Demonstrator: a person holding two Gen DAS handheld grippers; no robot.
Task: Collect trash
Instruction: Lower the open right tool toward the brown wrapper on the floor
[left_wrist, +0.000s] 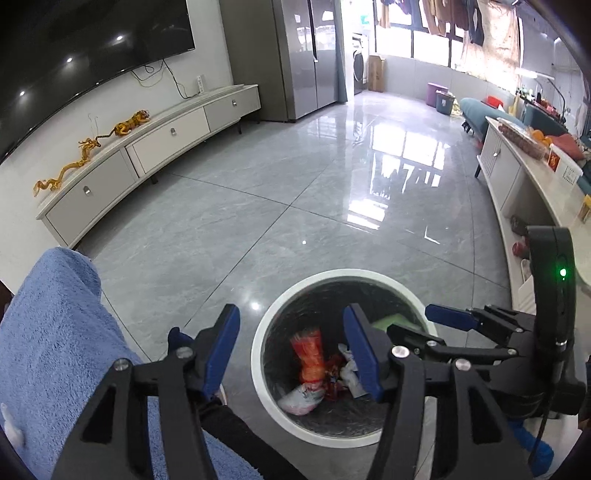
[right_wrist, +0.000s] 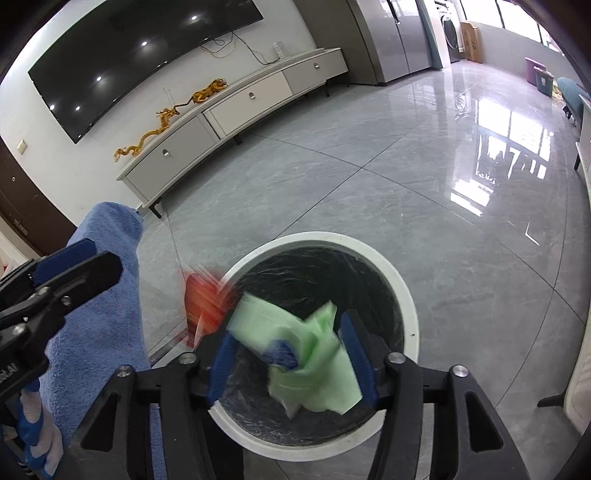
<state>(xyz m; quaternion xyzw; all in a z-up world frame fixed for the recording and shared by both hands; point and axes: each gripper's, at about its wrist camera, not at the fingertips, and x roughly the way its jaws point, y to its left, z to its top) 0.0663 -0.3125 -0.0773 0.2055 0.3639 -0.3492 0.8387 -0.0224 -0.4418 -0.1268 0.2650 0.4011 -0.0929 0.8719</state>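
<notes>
Grey glossy floor tiles (left_wrist: 229, 221) carry a white-rimmed trash bin (right_wrist: 400, 291) lined in black. Over its mouth the right gripper (right_wrist: 291, 363) stands spread, a pale green plastic bag (right_wrist: 317, 373) loose between its blue pads. Beside it the left gripper (left_wrist: 295, 350) gapes empty above an orange snack wrapper (left_wrist: 308, 356) lying inside the bin.

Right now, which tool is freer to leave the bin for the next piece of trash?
Left, probably. The left tool stands open over the bin with nothing between its fingers. The right tool is open too, but the green bag hangs blurred between its fingers, not yet clear of them.
</notes>
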